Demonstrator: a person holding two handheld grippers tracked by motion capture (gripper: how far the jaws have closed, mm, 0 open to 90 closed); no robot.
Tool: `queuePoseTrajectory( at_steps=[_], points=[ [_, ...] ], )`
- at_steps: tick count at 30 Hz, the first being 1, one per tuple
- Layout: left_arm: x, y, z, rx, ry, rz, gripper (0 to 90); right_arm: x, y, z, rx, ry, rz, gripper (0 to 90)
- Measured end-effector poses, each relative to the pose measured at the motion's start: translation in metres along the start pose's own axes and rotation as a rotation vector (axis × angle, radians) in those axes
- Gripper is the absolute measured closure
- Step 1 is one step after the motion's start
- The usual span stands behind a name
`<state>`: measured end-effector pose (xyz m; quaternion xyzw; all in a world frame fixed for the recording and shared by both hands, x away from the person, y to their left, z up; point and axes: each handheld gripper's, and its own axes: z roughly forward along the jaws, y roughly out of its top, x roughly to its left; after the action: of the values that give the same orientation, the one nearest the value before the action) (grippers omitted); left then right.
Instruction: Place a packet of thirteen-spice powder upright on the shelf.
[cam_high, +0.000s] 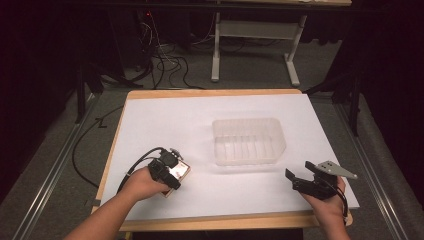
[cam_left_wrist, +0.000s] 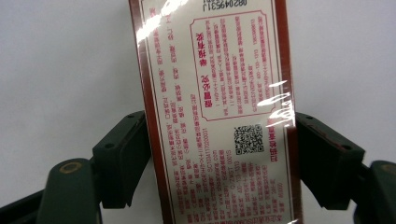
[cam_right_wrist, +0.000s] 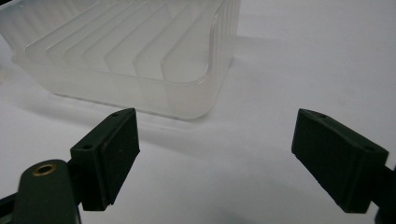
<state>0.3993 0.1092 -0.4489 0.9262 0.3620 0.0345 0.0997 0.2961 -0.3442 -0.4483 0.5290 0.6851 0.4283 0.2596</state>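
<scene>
White-papered table (cam_high: 150, 125), dim room: one slim film-wrapped carton (cam_left_wrist: 215, 116), likely light, stiff and slick, lying at the near left edge, left gripper (cam_high: 172, 172) clamped across its long sides; right gripper (cam_high: 305, 176) gaping empty beside a clear ribbed tub (cam_high: 248, 141).

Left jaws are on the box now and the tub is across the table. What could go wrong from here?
The box is wrapped in glossy film, so it may slip in the left hand-held gripper. It sits skewed between the jaws and could twist when lifted. The tub looks light, and nothing holds it; the right hand-held gripper is open, so a bump might shove it.
</scene>
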Motion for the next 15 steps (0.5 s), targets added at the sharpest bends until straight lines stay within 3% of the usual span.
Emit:
queuePoseTrajectory(
  at_steps=[7,15],
  points=[
    [0.0002,0.0008,-0.0011,0.003,-0.003,0.003,29.3,-0.0006,-0.0002,-0.0001,-0.002,-0.001,0.003,15.3],
    [0.0008,-0.0016,-0.0052,-0.027,0.006,-0.001,31.4,-0.0017,-0.0003,-0.0005,-0.004,0.001,0.004,15.6]
  ],
)
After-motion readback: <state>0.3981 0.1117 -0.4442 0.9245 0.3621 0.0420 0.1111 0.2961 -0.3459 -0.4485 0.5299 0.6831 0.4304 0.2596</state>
